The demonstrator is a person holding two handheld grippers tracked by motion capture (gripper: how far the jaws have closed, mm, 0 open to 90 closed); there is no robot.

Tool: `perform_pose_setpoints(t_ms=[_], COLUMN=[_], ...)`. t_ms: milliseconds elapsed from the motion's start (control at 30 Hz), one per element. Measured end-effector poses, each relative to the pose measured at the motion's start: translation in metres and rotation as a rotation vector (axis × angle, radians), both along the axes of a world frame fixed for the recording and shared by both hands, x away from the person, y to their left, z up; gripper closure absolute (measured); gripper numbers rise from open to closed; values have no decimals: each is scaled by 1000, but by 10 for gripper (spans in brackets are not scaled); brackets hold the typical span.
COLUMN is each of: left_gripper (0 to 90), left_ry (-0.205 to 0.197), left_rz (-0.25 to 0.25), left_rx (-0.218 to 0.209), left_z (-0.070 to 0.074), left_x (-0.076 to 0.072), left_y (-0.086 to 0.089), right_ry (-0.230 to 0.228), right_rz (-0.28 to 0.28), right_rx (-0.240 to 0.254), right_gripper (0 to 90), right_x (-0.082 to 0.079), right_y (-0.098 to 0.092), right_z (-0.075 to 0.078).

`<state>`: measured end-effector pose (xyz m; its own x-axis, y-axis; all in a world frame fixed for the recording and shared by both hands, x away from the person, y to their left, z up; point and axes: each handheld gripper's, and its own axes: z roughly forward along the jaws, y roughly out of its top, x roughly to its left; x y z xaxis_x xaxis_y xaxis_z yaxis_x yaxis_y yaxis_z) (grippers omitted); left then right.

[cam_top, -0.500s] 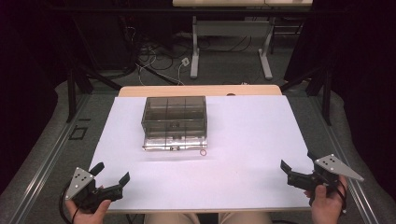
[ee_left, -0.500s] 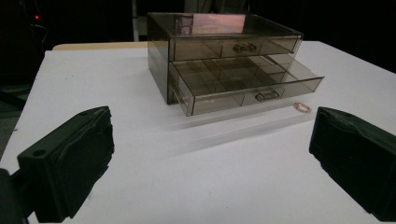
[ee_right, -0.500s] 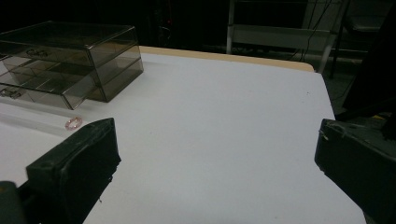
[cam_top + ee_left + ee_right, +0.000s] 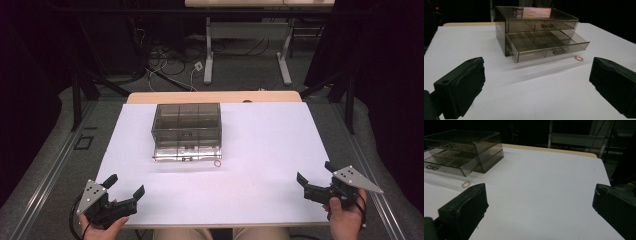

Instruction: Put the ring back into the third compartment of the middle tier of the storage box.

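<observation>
Sitting just off the front-right corner of the open lower drawer (image 4: 549,47), a small pink ring (image 4: 217,163) lies on the white counter (image 4: 270,150), prob. meant for a compartment. Smoky clear drawer box (image 4: 186,131) stands mid-counter, toward the far edge, upper drawer closed, lower pulled out to give access. Left hand-held gripper (image 4: 125,186) & right hand-held gripper (image 4: 315,179) rest at the near corners, well apart from the ring, both w/ jaws spread wide & empty, likely ready to approach.

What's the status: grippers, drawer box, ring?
Left gripper and right gripper open, empty, at near table edge. Drawer box: lower drawer pulled out. Ring on sheet beside it. Nothing between.
</observation>
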<state>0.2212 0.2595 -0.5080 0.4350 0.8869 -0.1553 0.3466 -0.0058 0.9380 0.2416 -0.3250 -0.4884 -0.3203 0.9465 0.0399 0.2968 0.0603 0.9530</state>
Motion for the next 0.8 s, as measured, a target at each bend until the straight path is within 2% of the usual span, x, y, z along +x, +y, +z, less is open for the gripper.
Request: perform_pose_setpoints(t_ms=[67, 200, 233, 433, 633, 800], left_gripper=[8, 21, 21, 32, 43, 41], left_ry=[1, 1, 6, 2, -4, -6], left_rz=[-13, -10, -12, -11, 5, 7], left_rx=[-3, 7, 10, -3, -3, 4], left_z=[0, -2, -3, -4, -3, -3], left_x=[-1, -1, -2, -2, -3, -5], left_y=[-2, -5, -6, -5, -2, -2], right_ry=[25, 25, 35, 48, 74, 75], right_rz=[2, 14, 9, 26, 53, 84], right_rx=[-10, 1, -13, -25, -23, -6], right_gripper=[0, 0, 0, 0, 11, 18], right_x=[0, 2, 2, 6, 10, 16], right_y=[0, 2, 3, 11, 26, 44], right_z=[0, -2, -3, -7, -6, 0])
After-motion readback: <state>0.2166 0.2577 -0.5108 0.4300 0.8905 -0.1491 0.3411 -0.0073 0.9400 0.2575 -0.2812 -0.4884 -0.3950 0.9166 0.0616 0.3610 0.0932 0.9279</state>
